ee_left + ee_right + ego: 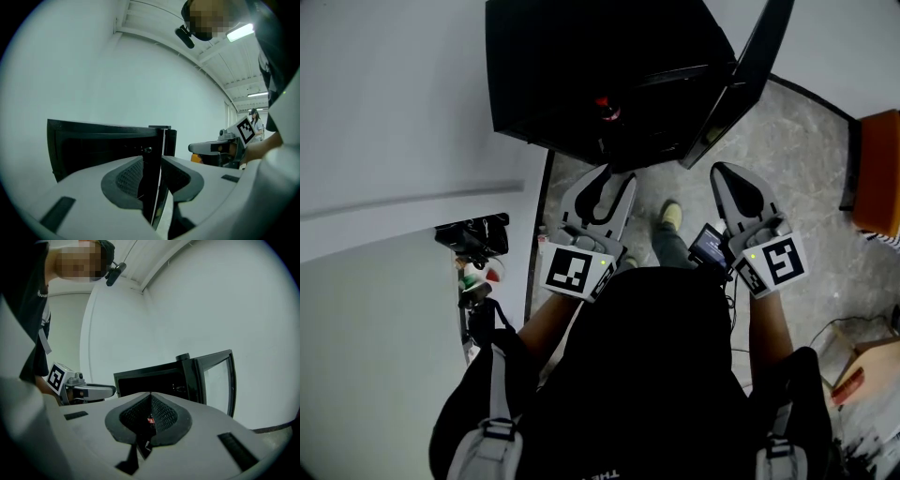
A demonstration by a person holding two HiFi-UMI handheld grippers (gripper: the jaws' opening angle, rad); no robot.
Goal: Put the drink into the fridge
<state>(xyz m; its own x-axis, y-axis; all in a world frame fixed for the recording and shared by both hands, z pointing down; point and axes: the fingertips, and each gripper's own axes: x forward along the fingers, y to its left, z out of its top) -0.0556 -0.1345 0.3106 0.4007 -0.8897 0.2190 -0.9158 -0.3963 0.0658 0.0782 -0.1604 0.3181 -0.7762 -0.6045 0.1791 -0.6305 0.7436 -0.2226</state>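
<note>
Past the person's dark torso (pixel 647 375), the left gripper (pixel 607 180) shows a narrow, empty gap. The right gripper (pixel 727 176) is pressed together and holds nothing. The drink (pixel 606 109) apparently already sits inside the fridge (pixel 544 75) at the top of the frame, so swinging its door (pixel 757 56) closed seems next.

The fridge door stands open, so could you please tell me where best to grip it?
Grip the fridge door at its free upright edge, opposite the hinge, approaching from the right with jaws astride it: the panel is thin, upright and swung wide open.
</note>
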